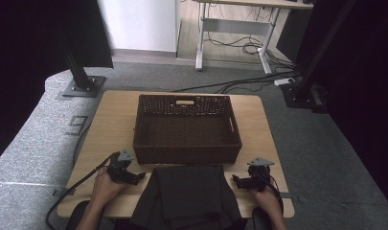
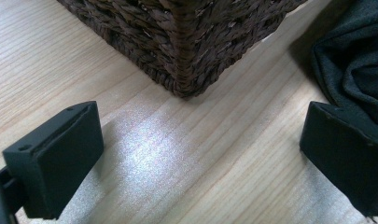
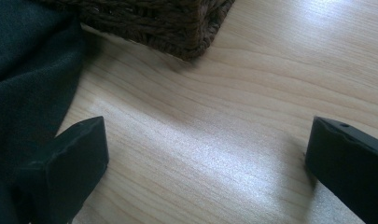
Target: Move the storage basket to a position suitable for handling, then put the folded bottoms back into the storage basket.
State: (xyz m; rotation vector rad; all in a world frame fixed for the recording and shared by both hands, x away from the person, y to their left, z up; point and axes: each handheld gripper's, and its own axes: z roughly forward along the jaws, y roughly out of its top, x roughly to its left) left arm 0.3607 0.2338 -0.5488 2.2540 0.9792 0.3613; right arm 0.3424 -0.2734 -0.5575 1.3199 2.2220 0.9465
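Garment: a dark folded cloth (image 1: 188, 194) lies at the near edge of the table (image 1: 110, 124), its far edge touching the front wall of the woven basket (image 1: 187, 127), which sits empty.
Left gripper: the left gripper (image 1: 136, 177) rests low just beside the cloth's left edge, jaws spread wide with only bare wood between them; in the left gripper view 1 jaw nearly meets the cloth (image 2: 354, 60).
Right gripper: the right gripper (image 1: 237, 181) mirrors it on the other side, jaws also wide apart, nothing held, the cloth (image 3: 28, 70) just off 1 jaw.
Step in hand: looks like lining up for a 2-sided pinch.
How to do it well: slide each lower jaw flat under the folded edge, catch all layers at once, close both together, then lift evenly so the fold holds.
Watch for: the basket corner (image 2: 186, 70) close ahead; clear the rim before lowering.
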